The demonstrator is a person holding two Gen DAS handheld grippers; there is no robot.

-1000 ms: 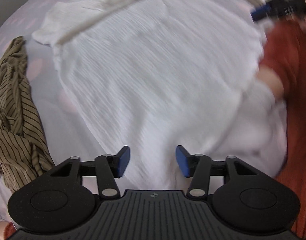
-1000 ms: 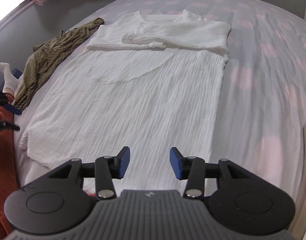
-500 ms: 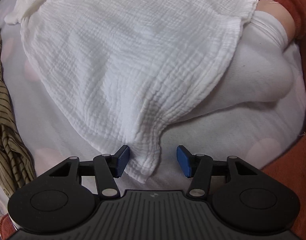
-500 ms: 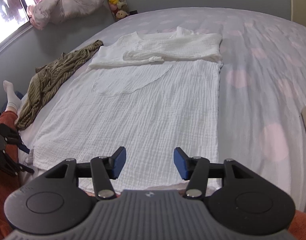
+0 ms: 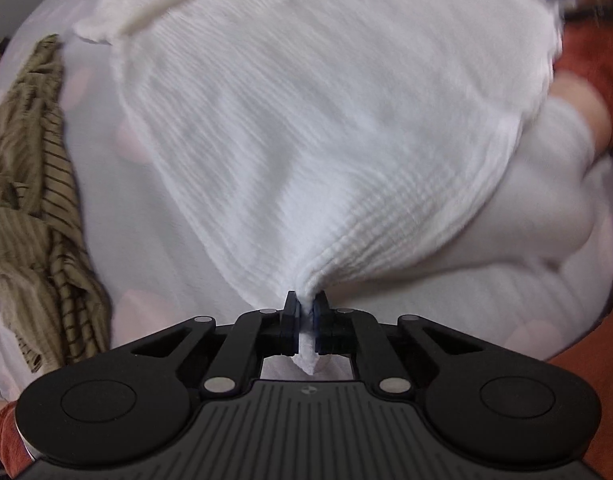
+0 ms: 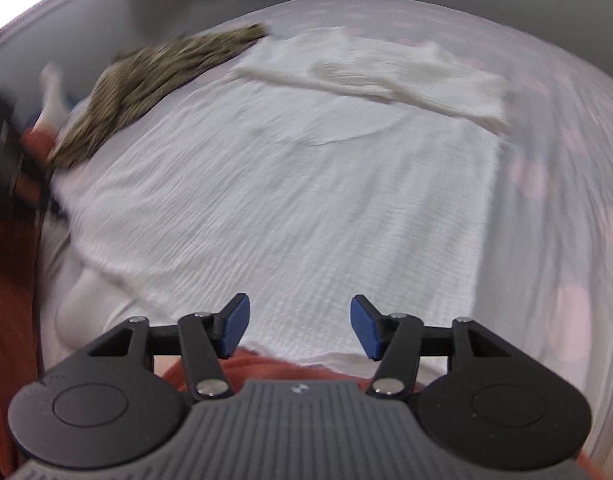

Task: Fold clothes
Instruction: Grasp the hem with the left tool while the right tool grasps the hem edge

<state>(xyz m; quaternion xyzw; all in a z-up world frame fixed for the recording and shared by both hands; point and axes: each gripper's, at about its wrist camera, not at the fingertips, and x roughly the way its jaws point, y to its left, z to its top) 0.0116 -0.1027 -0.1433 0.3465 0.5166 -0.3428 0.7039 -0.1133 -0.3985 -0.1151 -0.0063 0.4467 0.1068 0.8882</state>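
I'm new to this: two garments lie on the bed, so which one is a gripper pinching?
The white garment: the left gripper is shut on its corner. The striped olive garment lies crumpled beside it, untouched.

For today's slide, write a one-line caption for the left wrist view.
Left tongs shut on a corner of the white garment, beside a striped olive garment.
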